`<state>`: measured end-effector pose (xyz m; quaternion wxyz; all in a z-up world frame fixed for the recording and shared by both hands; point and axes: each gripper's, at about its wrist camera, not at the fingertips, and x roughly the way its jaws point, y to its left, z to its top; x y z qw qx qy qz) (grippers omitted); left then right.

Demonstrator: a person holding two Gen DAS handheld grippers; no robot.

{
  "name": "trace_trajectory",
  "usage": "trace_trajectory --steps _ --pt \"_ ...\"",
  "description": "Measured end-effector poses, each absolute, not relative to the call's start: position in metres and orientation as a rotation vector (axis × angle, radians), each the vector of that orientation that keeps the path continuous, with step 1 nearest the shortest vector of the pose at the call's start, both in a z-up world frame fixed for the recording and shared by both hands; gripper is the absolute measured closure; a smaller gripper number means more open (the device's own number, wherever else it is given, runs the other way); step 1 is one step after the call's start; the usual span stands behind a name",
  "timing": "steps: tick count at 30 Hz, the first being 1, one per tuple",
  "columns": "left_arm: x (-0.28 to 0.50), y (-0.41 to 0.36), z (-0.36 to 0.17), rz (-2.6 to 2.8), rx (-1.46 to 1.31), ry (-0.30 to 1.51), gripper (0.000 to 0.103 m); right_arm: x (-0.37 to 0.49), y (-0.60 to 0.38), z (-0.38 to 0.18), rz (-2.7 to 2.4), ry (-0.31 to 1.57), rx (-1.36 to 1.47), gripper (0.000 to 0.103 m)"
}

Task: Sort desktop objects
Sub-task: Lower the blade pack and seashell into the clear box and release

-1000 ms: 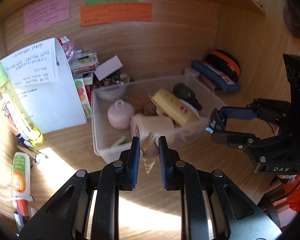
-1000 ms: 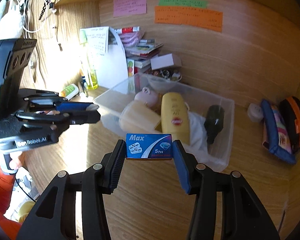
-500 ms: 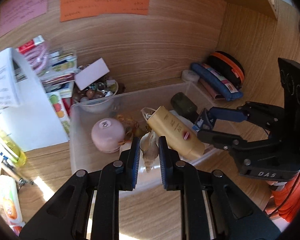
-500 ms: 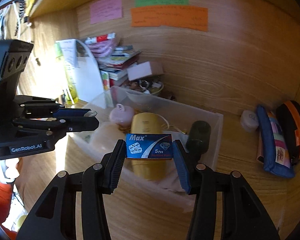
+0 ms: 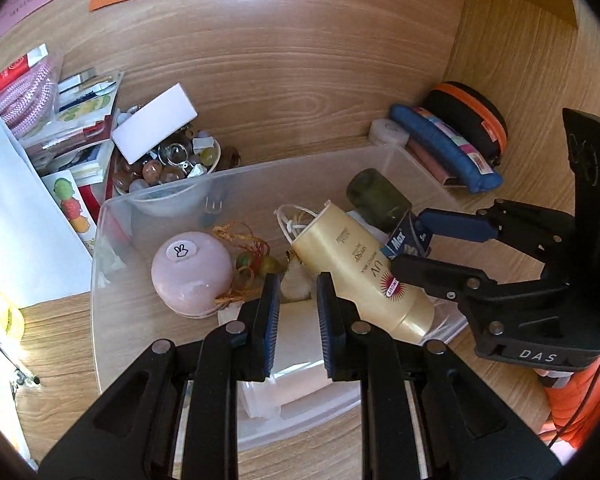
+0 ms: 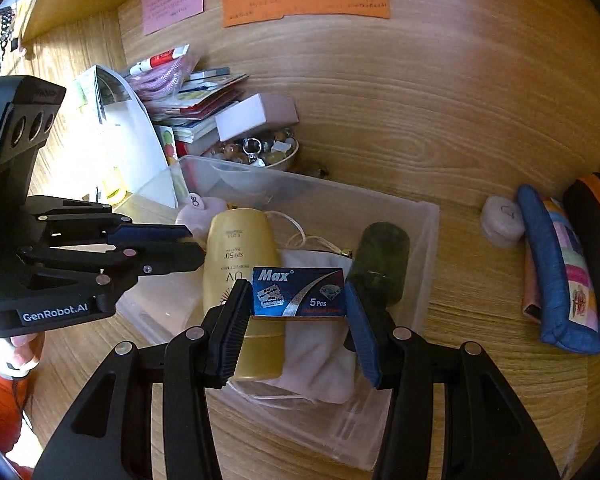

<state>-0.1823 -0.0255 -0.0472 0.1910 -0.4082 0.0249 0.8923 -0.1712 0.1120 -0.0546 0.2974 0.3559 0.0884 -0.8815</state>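
A clear plastic bin (image 5: 100, 240) (image 6: 428, 216) on the wooden desk holds a gold sunscreen tube (image 5: 360, 264) (image 6: 240, 256), a pink round case (image 5: 192, 272), a dark green bottle (image 5: 376, 196) (image 6: 380, 260) and a white cloth (image 6: 320, 352). My left gripper (image 5: 296, 296) hangs over the bin, its fingers slightly apart; a cream seashell (image 5: 296, 280) lies below its tips, apparently loose in the bin. My right gripper (image 6: 298, 300) is shut on a blue Max blade box (image 6: 298, 292) (image 5: 404, 240) above the bin's right part.
A bowl of beads (image 5: 168, 168) with a white box (image 5: 154, 128), stacked booklets (image 5: 72, 120) and a white paper stand (image 5: 24, 232) sit behind and left of the bin. A blue pouch (image 6: 556, 272), an orange-trimmed black case (image 5: 468, 120) and a small round pad (image 6: 500, 220) lie right.
Both grippers moved forward and down over the bin. The seashell, earlier pinched high between the left fingers, now sits lower at their tips inside the bin. The blade box stays gripped.
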Motion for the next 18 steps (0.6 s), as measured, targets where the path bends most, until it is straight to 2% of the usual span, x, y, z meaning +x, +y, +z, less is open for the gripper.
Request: trace_trajectory --steps 8,12,15,18 --pt "-0.182 -0.028 -0.050 2.522 -1.131 0.091 0.085 -0.167 0.109 -0.054 -2.368 0.283 0.913 0.058" --pt "-0.180 -0.025 -0.049 2.535 -1.121 0.118 0.082 -0.166 0.112 -0.053 -2.386 0.281 0.896 0.048" --pt "-0.176 -0.022 -0.047 2.547 -1.096 0.137 0.070 -0.165 0.112 -0.051 -2.394 0.281 0.879 0.045" --pt "-0.172 -0.023 -0.043 2.614 -1.068 0.167 0.042 -0.164 0.113 -0.049 -2.404 0.277 0.863 0.041"
